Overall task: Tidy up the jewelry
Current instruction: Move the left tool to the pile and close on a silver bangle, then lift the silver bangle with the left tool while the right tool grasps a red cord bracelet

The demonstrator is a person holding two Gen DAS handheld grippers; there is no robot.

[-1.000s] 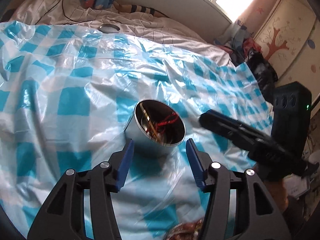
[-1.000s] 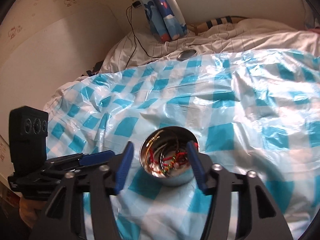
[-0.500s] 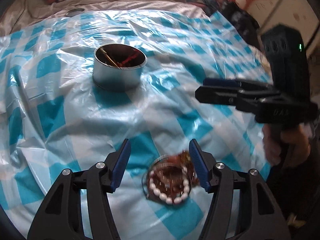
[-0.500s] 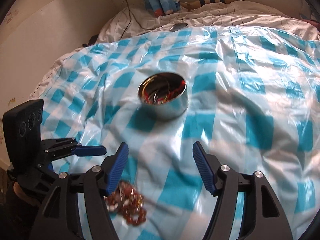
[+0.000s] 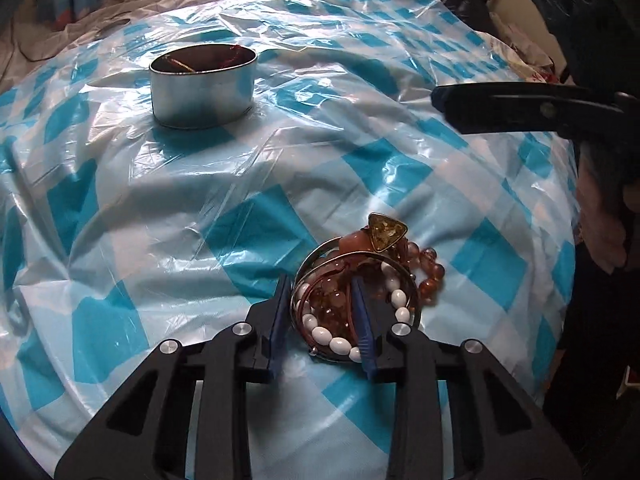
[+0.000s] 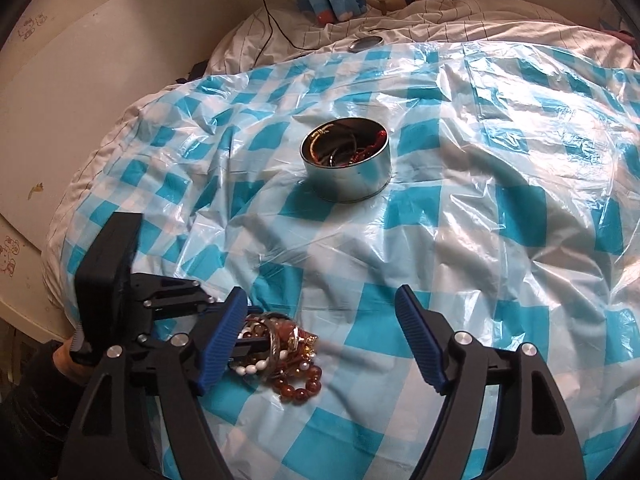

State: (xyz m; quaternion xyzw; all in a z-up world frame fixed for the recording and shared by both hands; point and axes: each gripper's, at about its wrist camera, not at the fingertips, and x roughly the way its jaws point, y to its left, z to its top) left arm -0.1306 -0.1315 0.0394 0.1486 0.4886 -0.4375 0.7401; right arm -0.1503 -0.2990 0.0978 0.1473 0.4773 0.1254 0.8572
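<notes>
My left gripper (image 5: 320, 316) points down at the tangled pile of jewellery (image 5: 360, 284) lying on the blue-and-white checked plastic sheet (image 5: 240, 184) spread over the bed. Its blue-padded jaws are closing, and part of the pile sits between them: one side of the thin silver bangle (image 5: 320, 250) and some amber beads. The right pad reaches down into the ring of the white bead bracelet (image 5: 336, 340), the left pad stands just outside the bangle. I cannot tell whether the pads already press on anything; they look close but not clamped. A gold-rimmed triangular amber pendant (image 5: 386, 232) rests on top of the pile at its far side, and a string of round amber beads (image 5: 430, 276) spills out to the right.

My right gripper (image 6: 320, 340) hangs above the sheet just beside the pile, its jaws opening with only the sheet between them. In its camera the pile (image 6: 288, 356) lies next to its left pad.

The round, shiny metal tin (image 5: 202, 92) stands upright well apart from the pile, farther up the sheet, with red cord and gold-coloured pieces inside.
</notes>
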